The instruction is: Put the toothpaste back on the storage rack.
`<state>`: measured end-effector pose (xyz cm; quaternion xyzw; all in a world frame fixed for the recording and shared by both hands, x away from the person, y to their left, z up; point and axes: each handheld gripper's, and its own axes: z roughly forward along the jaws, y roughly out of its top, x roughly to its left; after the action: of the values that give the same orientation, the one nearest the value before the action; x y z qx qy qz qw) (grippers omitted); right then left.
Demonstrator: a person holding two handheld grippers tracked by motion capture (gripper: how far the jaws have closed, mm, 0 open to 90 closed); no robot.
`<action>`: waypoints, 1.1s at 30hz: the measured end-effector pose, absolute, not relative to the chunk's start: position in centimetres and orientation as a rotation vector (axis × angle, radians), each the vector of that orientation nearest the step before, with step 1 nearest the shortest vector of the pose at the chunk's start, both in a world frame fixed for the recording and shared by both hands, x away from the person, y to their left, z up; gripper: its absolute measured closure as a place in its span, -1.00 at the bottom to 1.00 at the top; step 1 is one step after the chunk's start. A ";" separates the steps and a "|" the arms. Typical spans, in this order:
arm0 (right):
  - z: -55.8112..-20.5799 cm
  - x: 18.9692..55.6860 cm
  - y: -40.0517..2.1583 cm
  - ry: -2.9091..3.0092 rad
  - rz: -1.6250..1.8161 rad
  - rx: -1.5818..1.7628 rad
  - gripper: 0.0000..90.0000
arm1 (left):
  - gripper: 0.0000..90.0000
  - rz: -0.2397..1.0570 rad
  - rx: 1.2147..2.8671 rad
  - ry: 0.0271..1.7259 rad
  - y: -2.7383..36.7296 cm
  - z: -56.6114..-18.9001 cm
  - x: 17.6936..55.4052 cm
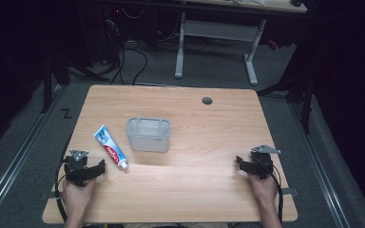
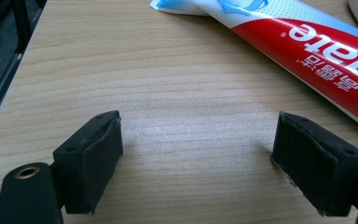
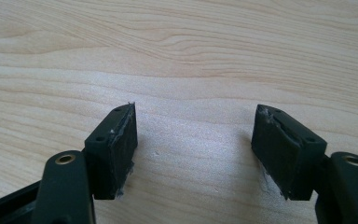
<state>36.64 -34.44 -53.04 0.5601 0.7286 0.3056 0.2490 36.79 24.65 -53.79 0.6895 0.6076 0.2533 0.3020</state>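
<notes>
- High view: my left gripper (image 1: 100, 167) rests at the near left of the wooden table (image 1: 209, 190), jaws spread wide and empty; my right gripper (image 1: 240, 161) rests at the near right, likewise spread with nothing between the pads.
- Toothpaste tube (image 1: 110, 147): lies flat, just right of and beyond my left gripper, cap end nearest me; a translucent plastic bin (image 1: 148, 135) stands just to its right.
- Step, as I judge it: the approach, with no grasp made yet.
- Next move: swing my left jaws across the tube's narrow width and close gently.
- Left gripper view: tube (image 2: 307, 56) is glossy, soft-walled, red, white and blue; pads (image 2: 100, 163) are matte black rubber; the table is smooth, pale woodgrain.
</notes>
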 end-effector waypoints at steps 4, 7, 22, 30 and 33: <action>-53.0 36.6 -34.4 1.985 0.833 1.527 -0.31 | -0.64 0.672 1.827 1.610 24.7 -53.8 36.8; -53.0 36.6 -34.4 1.985 0.832 1.527 -0.31 | -0.61 0.662 1.816 1.615 24.8 -53.7 36.8; -53.0 36.6 -34.4 1.985 0.833 1.527 -0.31 | -0.38 0.542 1.747 1.625 26.6 -52.4 36.1; -53.0 36.6 -34.4 1.987 0.833 1.525 -0.31 | -0.32 0.552 1.760 1.608 25.7 -51.0 35.7; -53.1 36.7 -34.4 1.988 0.836 1.522 -0.31 | -0.27 0.555 1.762 1.602 25.6 -50.3 35.8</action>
<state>36.65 -34.45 -53.06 0.5585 0.7294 0.3070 0.2486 35.80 25.60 -50.25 0.6772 0.6158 0.2133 0.3414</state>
